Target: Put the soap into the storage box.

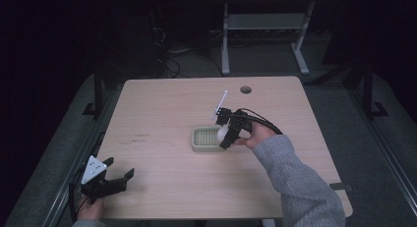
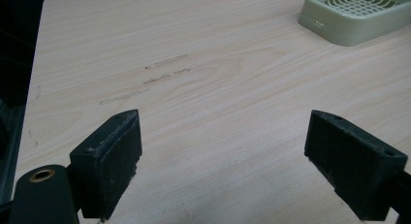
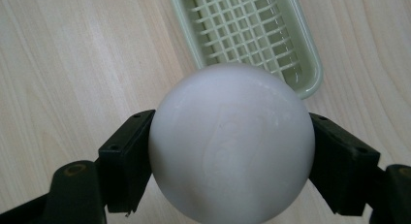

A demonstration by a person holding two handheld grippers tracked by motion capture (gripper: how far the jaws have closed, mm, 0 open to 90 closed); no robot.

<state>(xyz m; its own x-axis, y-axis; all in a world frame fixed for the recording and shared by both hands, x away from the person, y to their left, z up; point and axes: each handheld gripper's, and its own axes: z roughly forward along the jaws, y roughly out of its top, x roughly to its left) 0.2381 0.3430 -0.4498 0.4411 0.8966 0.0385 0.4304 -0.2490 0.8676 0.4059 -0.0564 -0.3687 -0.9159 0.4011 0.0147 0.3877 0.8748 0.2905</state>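
Currently the right tool pinches a white soap bar just above the near end of the green soap dish. Recommended: centre over the grid, lower, then release gently. Left tool rests spread on the tabletop, well apart.

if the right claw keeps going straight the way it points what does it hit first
Most likely the green soap dish: the right claw, shut on a white soap bar, points down at the dish's near end. Depth is unclear, so it could meet the table beside it.
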